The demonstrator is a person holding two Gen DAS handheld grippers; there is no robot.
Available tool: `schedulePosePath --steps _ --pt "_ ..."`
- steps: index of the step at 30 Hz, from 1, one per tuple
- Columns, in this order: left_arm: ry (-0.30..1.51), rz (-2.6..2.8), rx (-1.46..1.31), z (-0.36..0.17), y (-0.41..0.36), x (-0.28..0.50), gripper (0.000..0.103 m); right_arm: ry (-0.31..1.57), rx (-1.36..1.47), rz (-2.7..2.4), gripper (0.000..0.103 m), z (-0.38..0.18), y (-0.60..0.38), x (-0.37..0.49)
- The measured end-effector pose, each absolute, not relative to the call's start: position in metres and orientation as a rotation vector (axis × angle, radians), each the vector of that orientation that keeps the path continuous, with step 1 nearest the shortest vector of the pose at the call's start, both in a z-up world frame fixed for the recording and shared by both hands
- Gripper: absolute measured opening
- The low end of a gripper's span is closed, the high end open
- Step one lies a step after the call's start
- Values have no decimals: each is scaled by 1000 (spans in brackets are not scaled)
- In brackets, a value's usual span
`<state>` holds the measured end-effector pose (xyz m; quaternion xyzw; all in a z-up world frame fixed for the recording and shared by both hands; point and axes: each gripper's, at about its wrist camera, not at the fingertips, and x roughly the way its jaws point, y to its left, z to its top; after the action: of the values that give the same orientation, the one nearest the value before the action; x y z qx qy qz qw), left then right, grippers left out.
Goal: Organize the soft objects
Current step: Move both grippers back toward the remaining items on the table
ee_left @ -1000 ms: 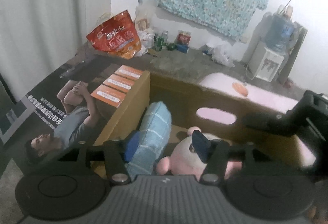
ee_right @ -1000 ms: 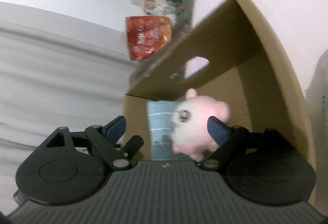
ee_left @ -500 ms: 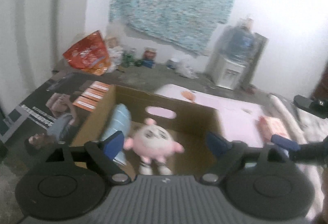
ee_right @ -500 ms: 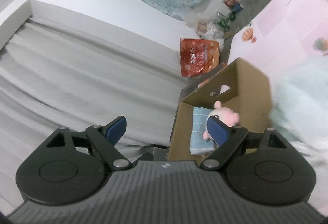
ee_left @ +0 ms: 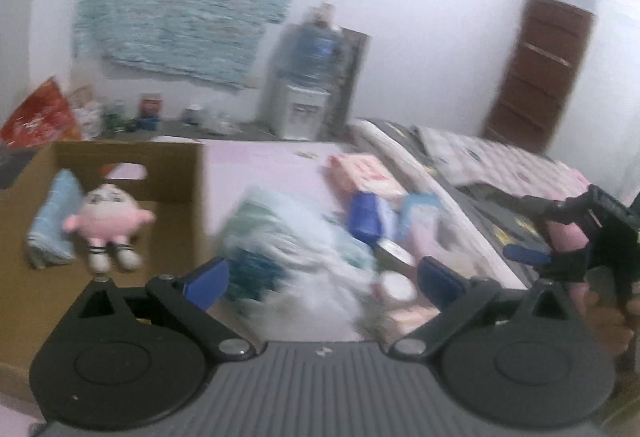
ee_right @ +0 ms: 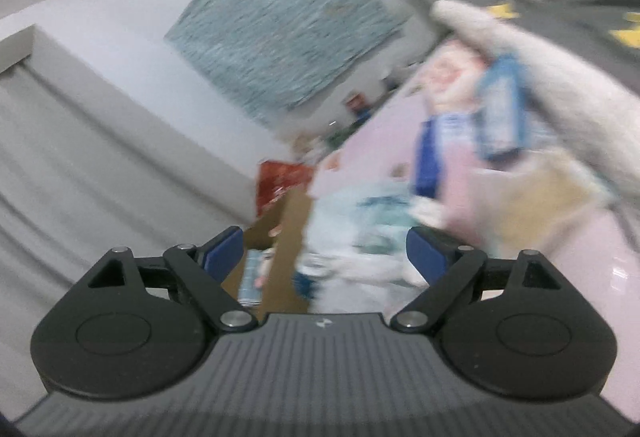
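While the pink plush toy [ee_left: 107, 215] lay in the cardboard box [ee_left: 172, 173], the left hand-held gripper [ee_left: 322, 279] had just opened wide, empty; the right hand-held gripper [ee_right: 324, 249] gaped empty too.

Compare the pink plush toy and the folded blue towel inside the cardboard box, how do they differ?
The pink plush toy is round and pink, with a printed face and small legs; the folded blue towel is a flat, light-blue striped bundle. The toy sits facing outward nearer the box's middle, while the towel leans against the left wall of the cardboard box. Both are soft and lie side by side inside the box.
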<state>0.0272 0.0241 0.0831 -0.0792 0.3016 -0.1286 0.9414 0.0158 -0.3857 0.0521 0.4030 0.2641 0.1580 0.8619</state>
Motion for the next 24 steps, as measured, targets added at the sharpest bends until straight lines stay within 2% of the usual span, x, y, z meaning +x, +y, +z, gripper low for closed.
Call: schedulePosePath --steps 6,17,22,24 --pt "609 -375 -82 62 -38 11 102 545 873 214 89 0 -402 -25" --pt "586 -377 47 27 -105 42 101 550 1027 114 87 -57 -415 13" --pt "628 -397 38 17 -123 79 87 596 1134 3 88 -82 -430 54" --pt "647 -401 41 11 -130 90 77 607 1157 -25 88 -89 -432 70"
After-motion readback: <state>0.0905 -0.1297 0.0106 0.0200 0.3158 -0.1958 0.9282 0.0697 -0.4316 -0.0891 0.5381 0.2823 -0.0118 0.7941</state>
